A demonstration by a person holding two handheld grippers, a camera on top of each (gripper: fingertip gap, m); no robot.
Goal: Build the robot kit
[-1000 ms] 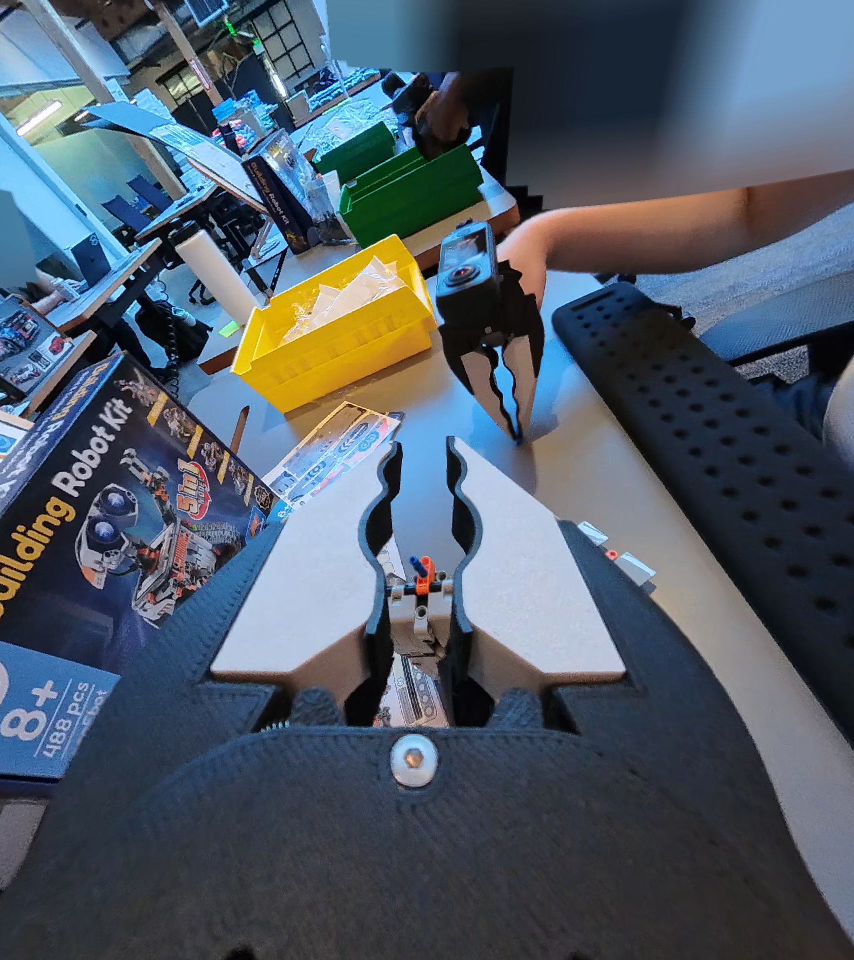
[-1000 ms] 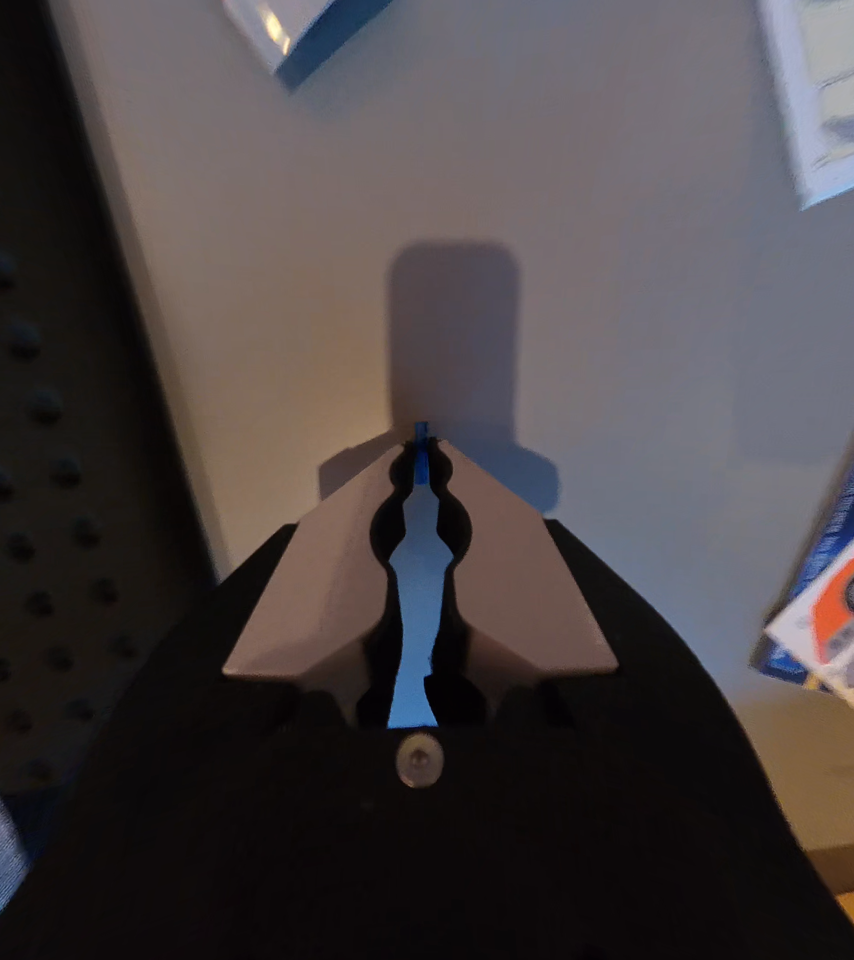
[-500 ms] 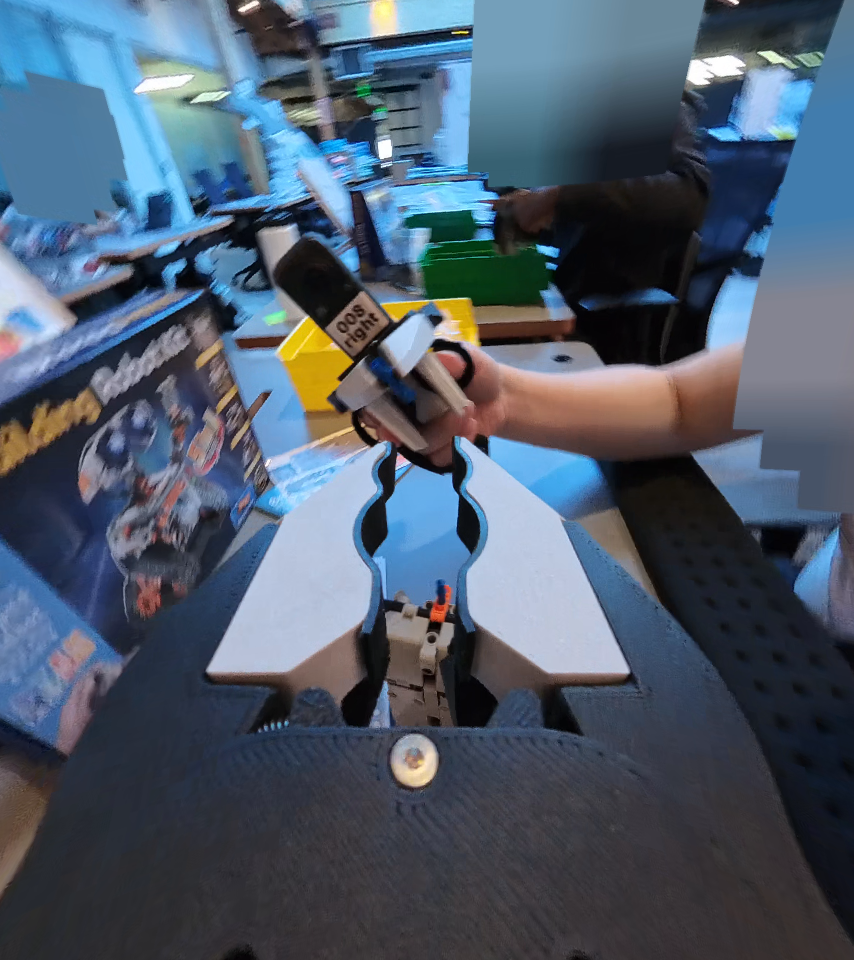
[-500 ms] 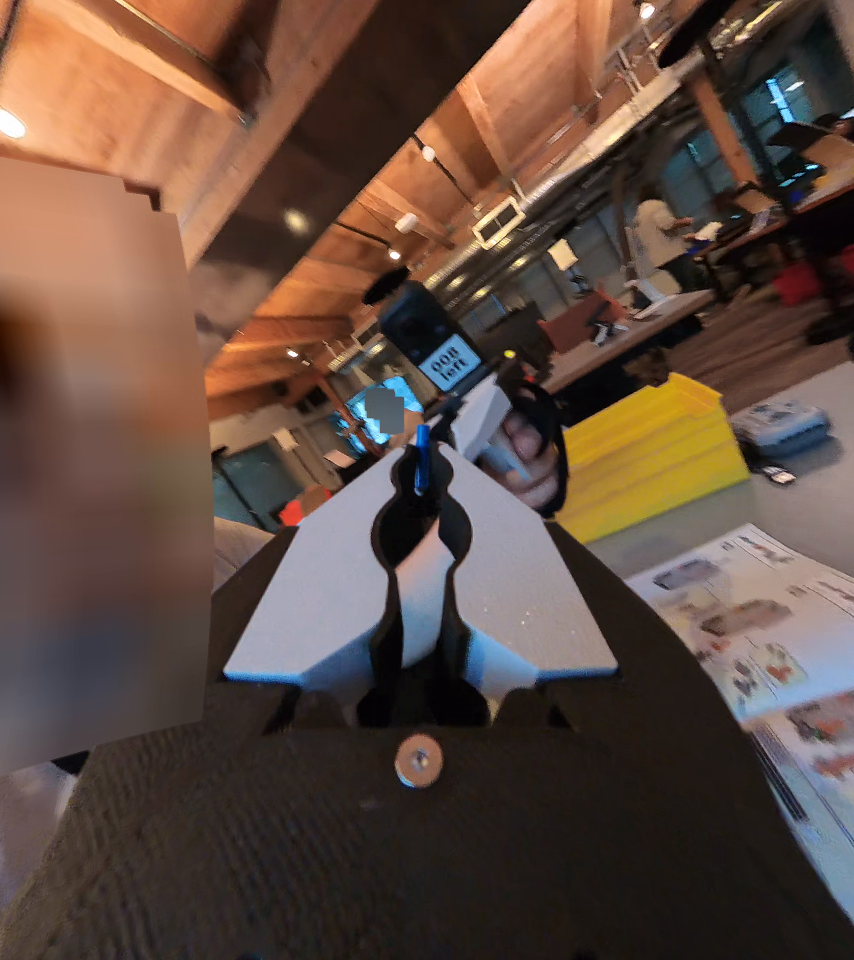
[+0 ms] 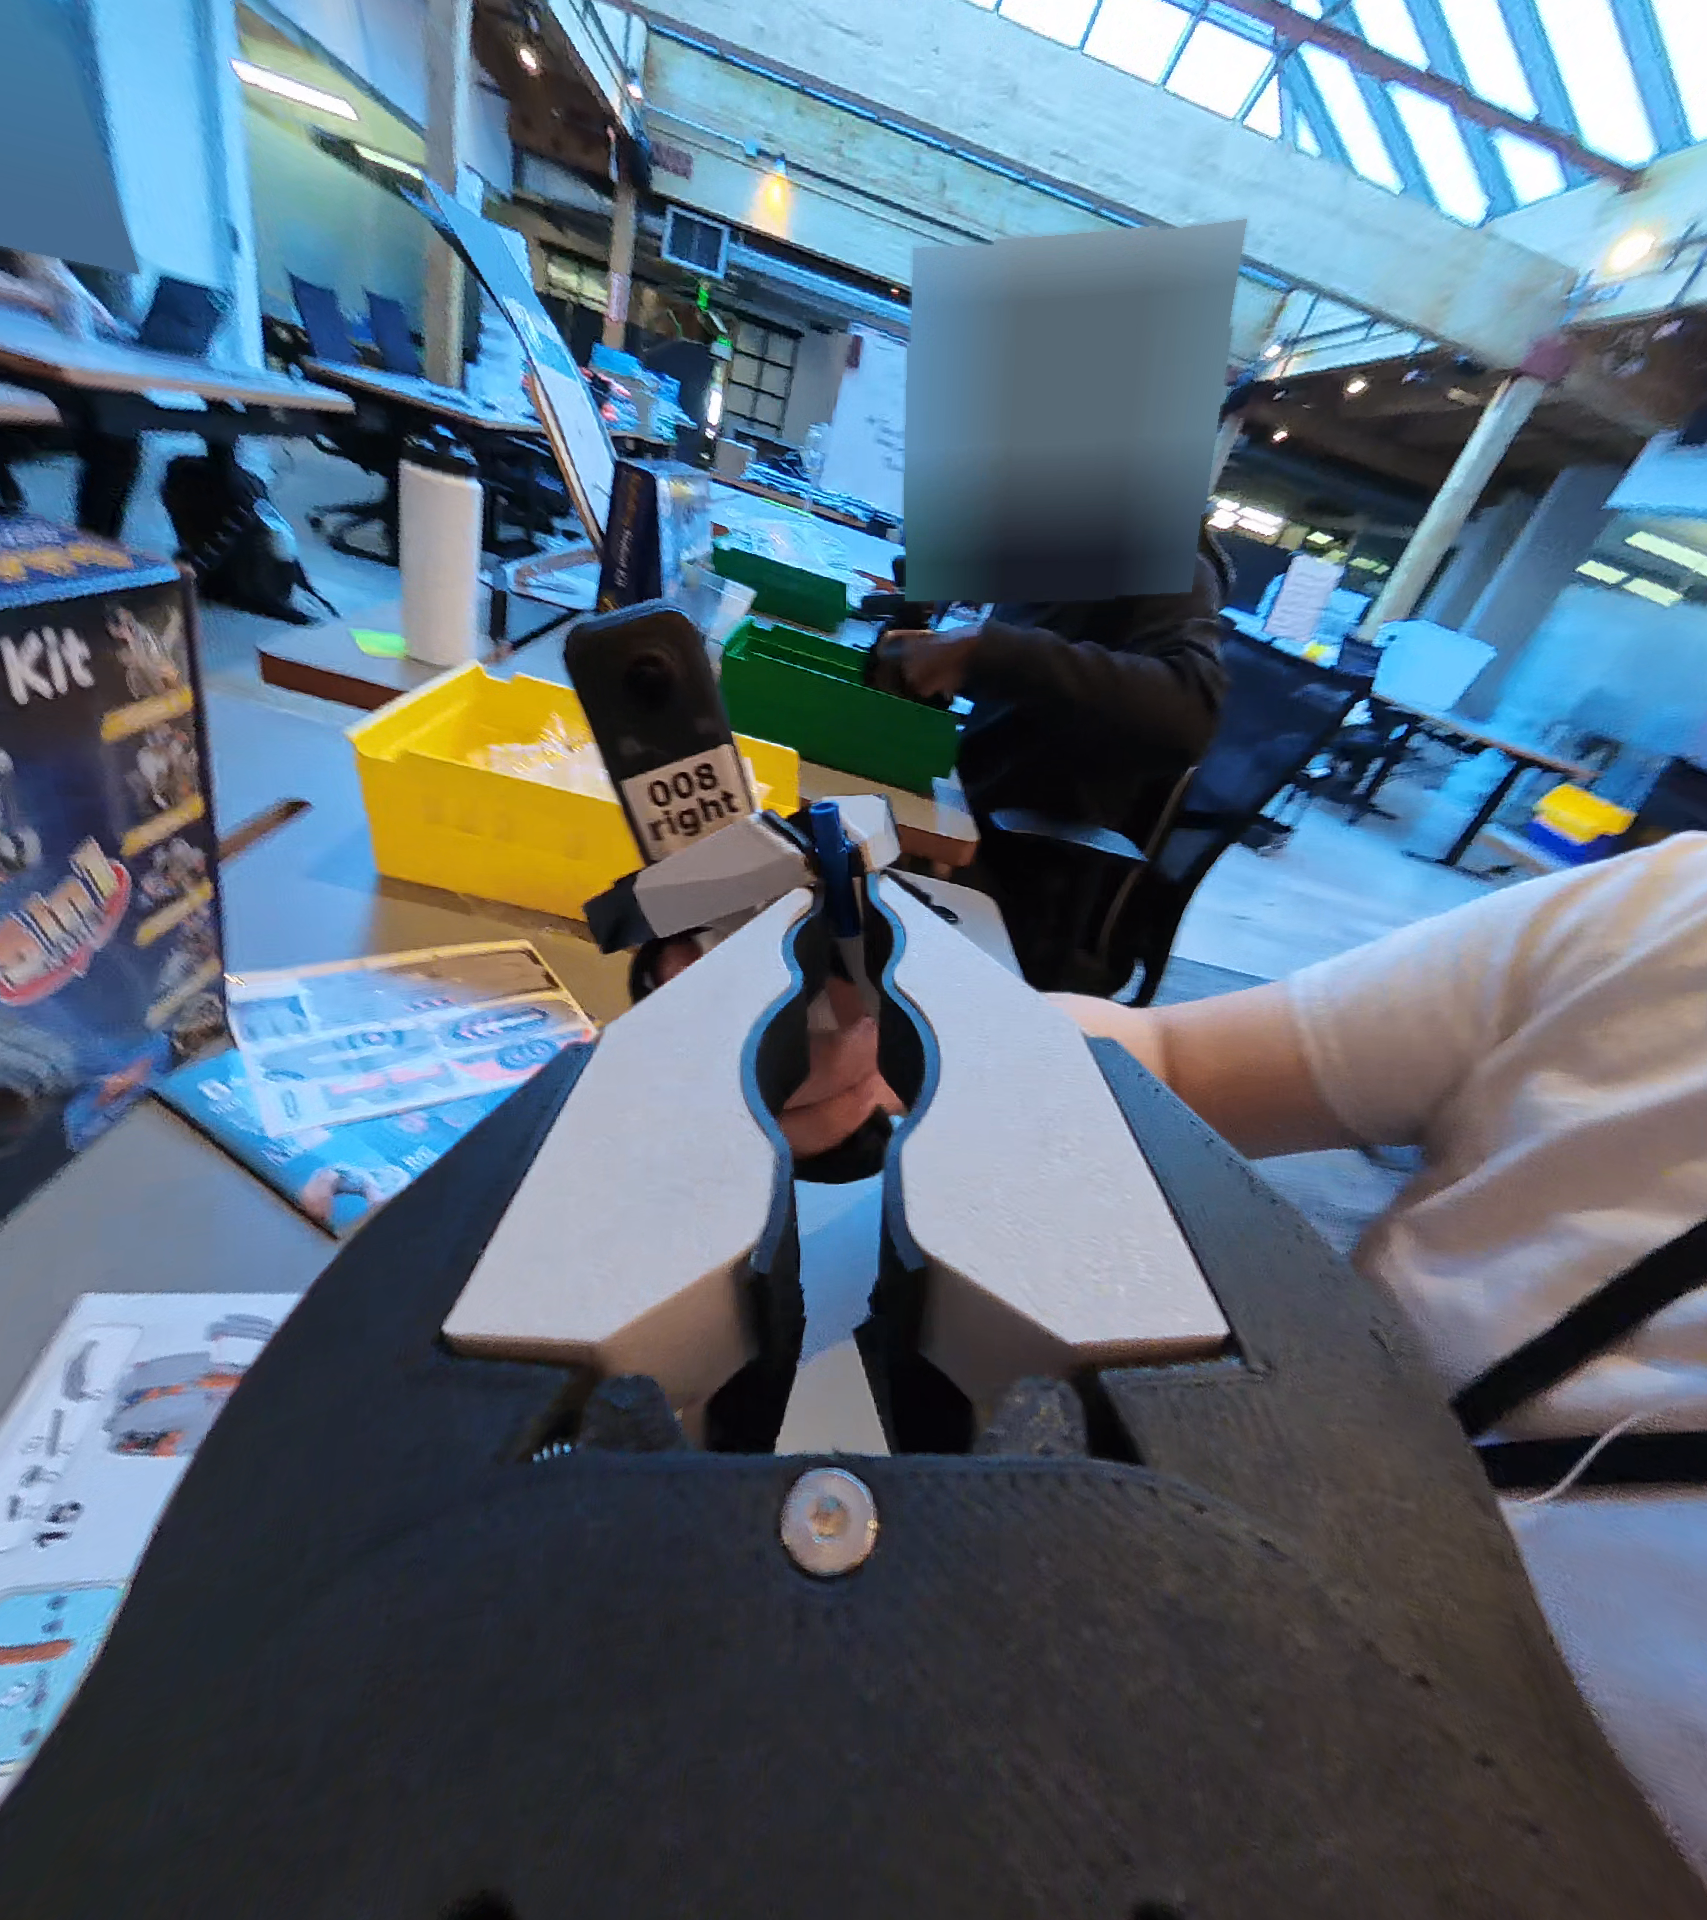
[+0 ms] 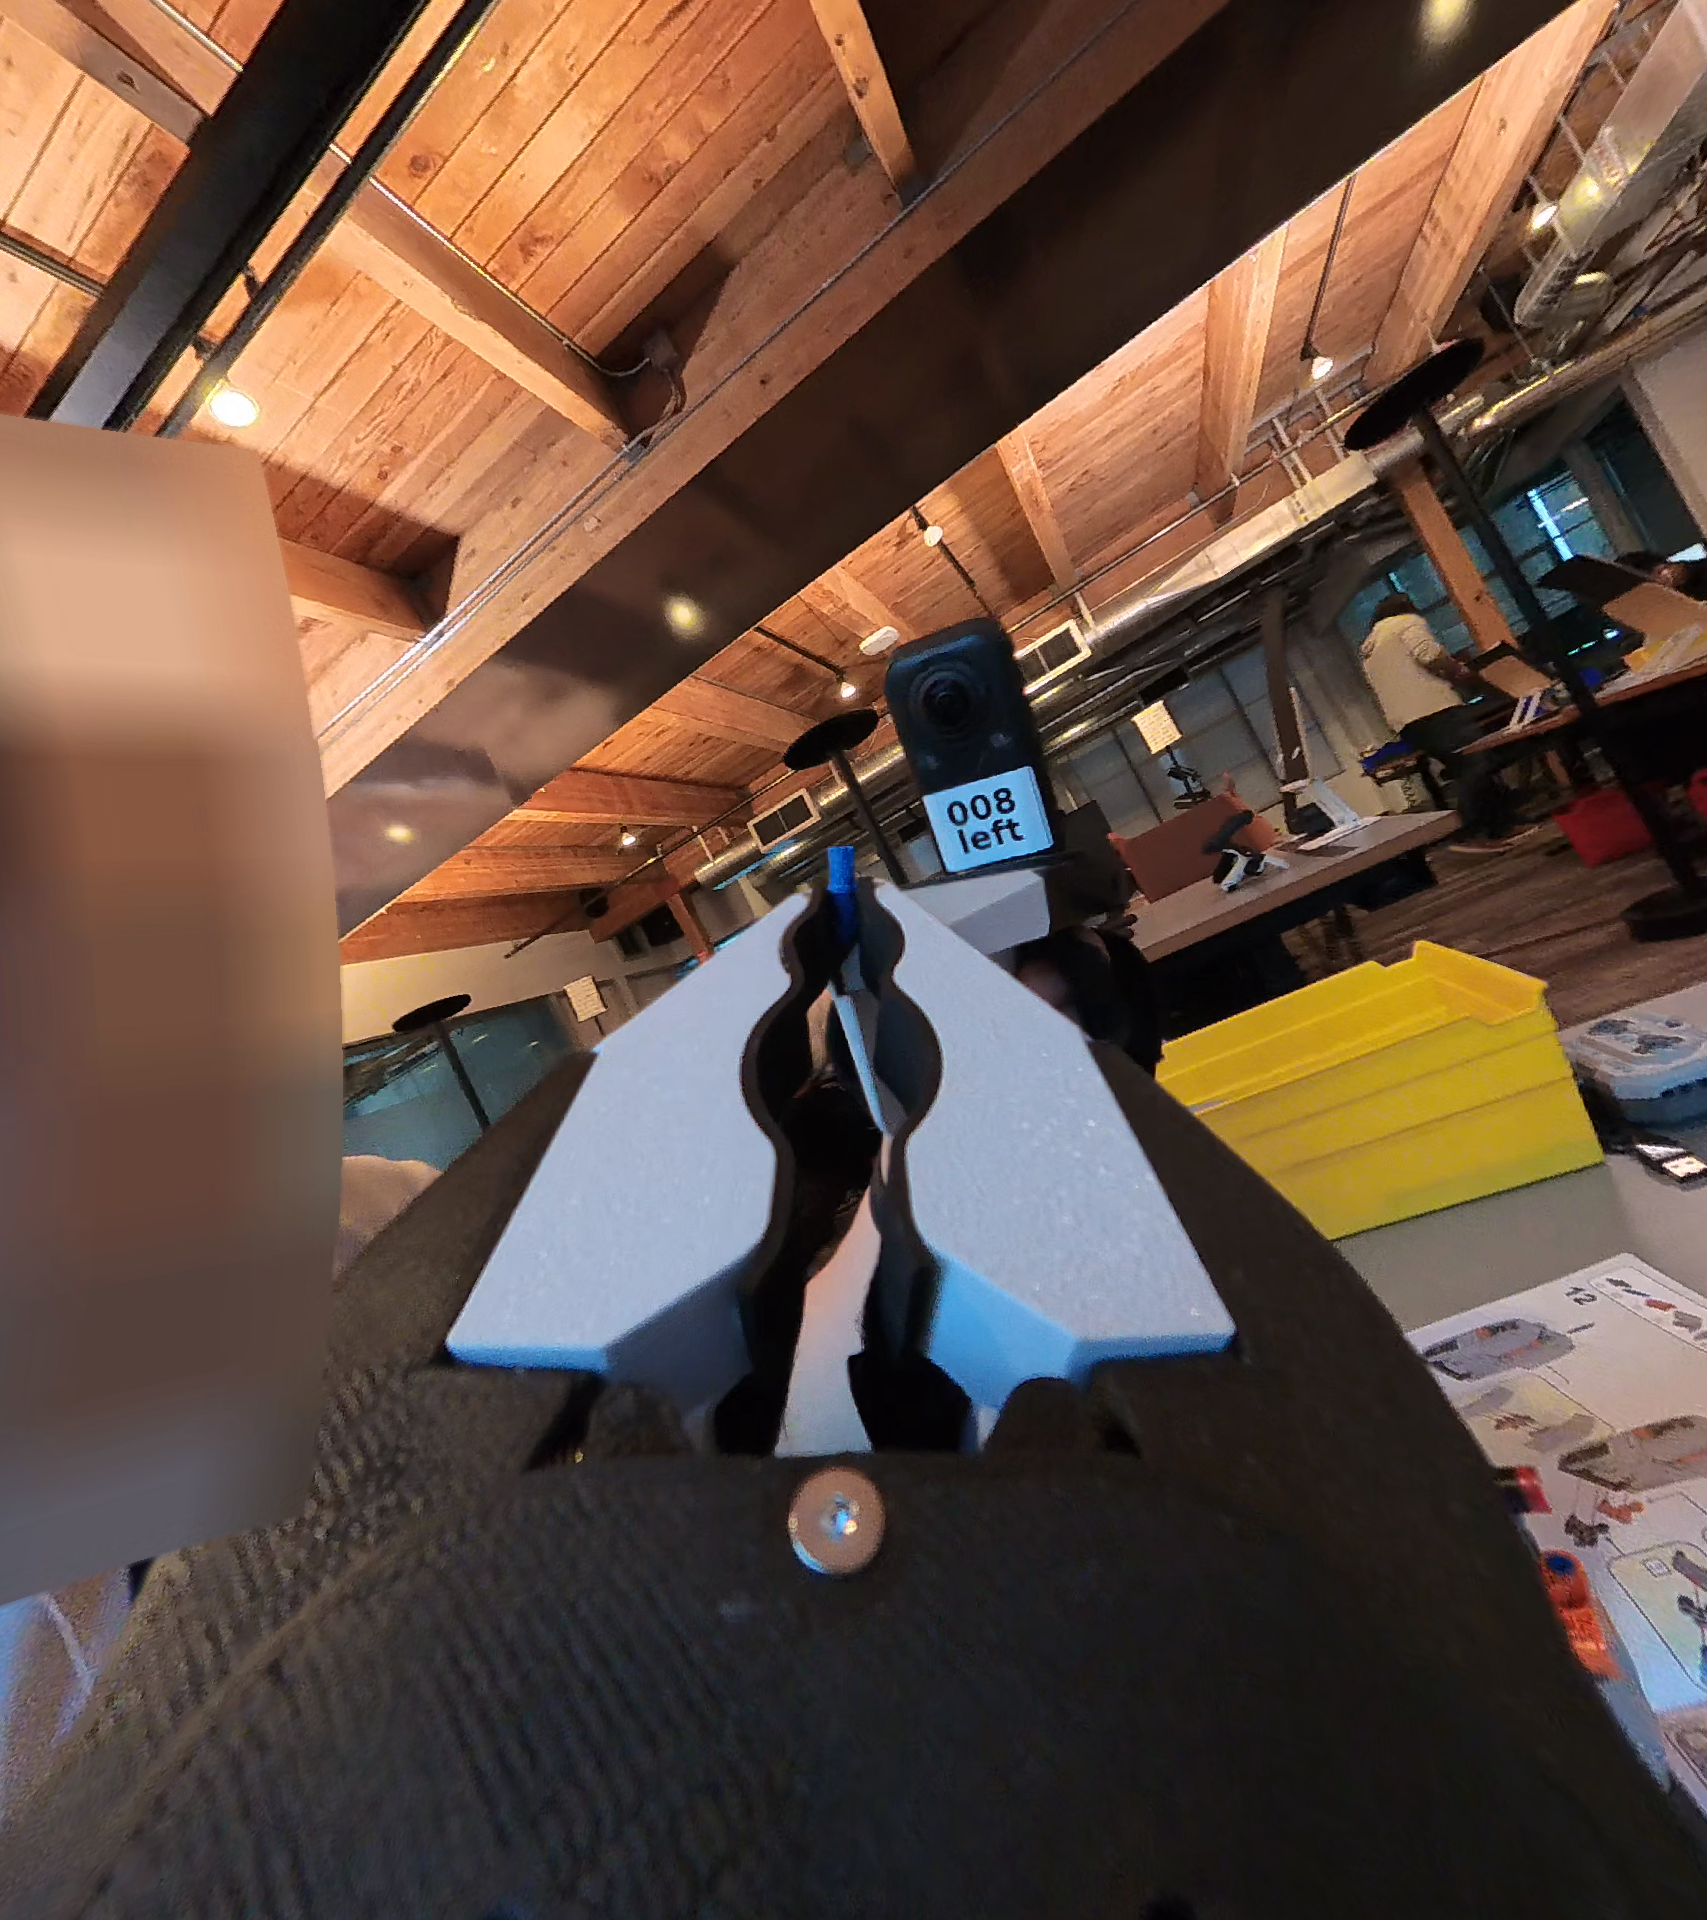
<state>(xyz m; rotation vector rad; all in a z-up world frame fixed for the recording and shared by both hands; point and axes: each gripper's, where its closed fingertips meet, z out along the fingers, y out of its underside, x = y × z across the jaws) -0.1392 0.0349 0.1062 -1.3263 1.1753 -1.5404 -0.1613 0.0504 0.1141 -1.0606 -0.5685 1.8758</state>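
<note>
While the two grippers face each other tip to tip above the table (image 5: 329, 894), the right gripper (image 6: 841, 914) is clamped on a blue pin (image 6: 838, 883). The left gripper (image 5: 836, 914) has its jaws slightly apart and empty — the pin sits at its tips. Behind: a yellow bin (image 5: 475, 810) and a kit box (image 5: 38, 862).

My grey table (image 5: 309, 894) carries a yellow bin (image 5: 475, 800), a dark kit box (image 5: 38, 873), printed instruction sheets (image 5: 392, 1023), and perhaps a booklet (image 6: 1659, 1455).

Black textured gripper bodies, grey jaws, silver screw (image 5: 827, 1521), white sleeve (image 5: 1514, 997)
</note>
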